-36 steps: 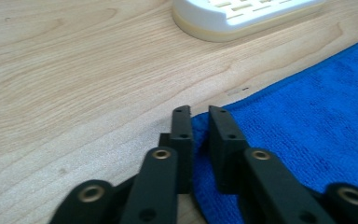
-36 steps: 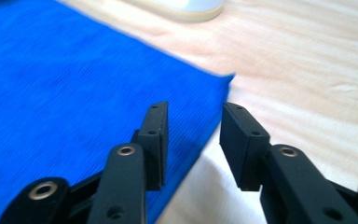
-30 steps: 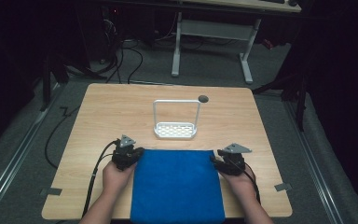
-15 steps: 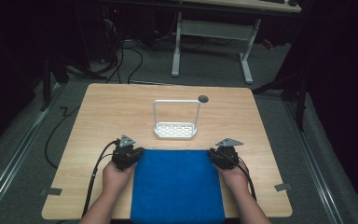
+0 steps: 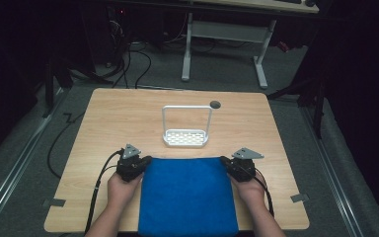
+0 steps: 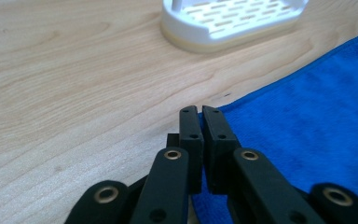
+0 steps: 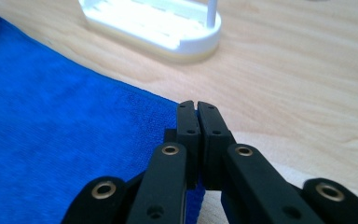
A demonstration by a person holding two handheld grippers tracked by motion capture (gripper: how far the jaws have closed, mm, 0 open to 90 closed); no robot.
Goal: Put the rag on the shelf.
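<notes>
A blue towel [image 5: 187,195] lies flat on the near half of the wooden bench [image 5: 128,118], its near edge hanging over the bench's front rim and its far edge running straight across just short of a white rack [image 5: 186,132]. The rack has a slotted oval base and a tall thin hoop rising from it, and it stands near the middle of the bench, well clear of both hands. The person's left hand [image 5: 121,187] holds the left claw [image 5: 145,162] at the towel's far left corner; in the left gripper view the two black jaws are pressed together with the blue corner of the cloth caught between them, so this claw is clenched on the towel. The right hand [image 5: 249,190] holds the right claw [image 5: 225,162] at the far right corner. Its jaws have just been closing, and in the right gripper view they now sit tight together with the towel's edge running in under them, pinching the corner. Both claws rest low against the bench surface. A small dark round hole [image 5: 215,104] sits in the bench beyond the rack, toward the far right. A cable [image 5: 96,192] trails back from the left claw along the person's forearm.
</notes>
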